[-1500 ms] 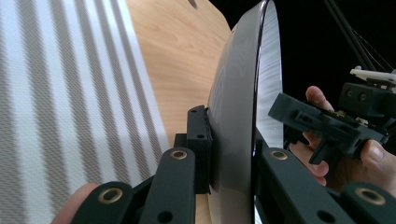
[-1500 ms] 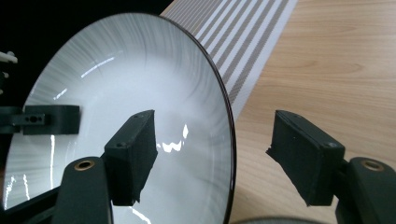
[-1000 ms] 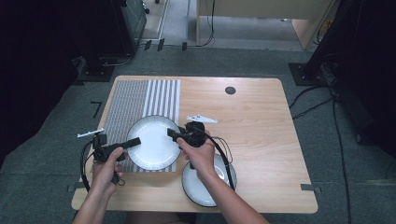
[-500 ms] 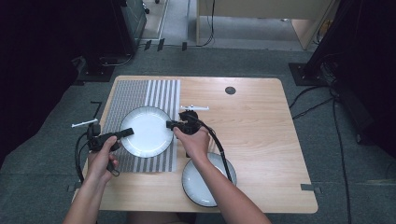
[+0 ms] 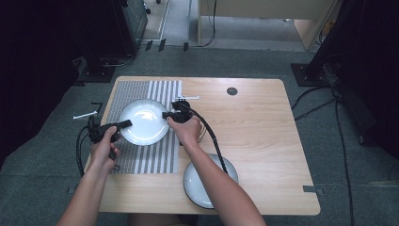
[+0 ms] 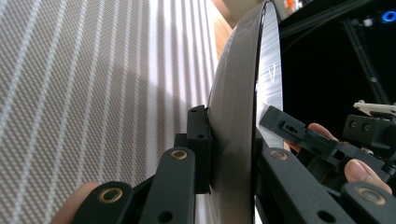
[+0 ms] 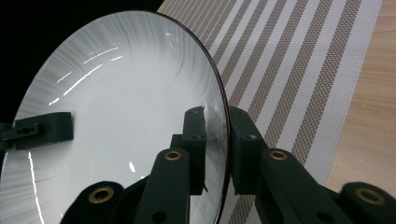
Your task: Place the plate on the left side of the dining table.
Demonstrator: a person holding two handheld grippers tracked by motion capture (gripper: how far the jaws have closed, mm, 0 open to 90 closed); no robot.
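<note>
Together we have a white plate (image 5: 143,121) gripped from both sides over the striped placemat (image 5: 141,157) at the left part of the wooden table (image 5: 254,132). From the high view, our left gripper (image 5: 123,125) bites the plate's left rim and our right gripper (image 5: 165,115) bites its right rim, the left hand (image 5: 104,147) and right hand (image 5: 187,131) behind them. A second plate (image 5: 207,188) sits near the table's near edge, partly under our right forearm. A small dark disc (image 5: 232,91) lies toward the far side, well apart from the plates.

Looking along the left gripper (image 6: 232,163), we see the plate (image 6: 233,121) edge-on, its rim clenched between our two black pads, with the placemat (image 6: 93,84) spread on the left. Farther off on the right, the other gripper and its fingers (image 6: 359,170) hold the opposite rim.

Along the right gripper (image 7: 217,140), the jaws have just been closing and now pinch the plate's (image 7: 121,102) rim, pads pressed on both faces. The placemat (image 7: 289,65) and bare table (image 7: 373,116) lie to the right; the left gripper's pad (image 7: 44,128) rests on the far rim.
</note>
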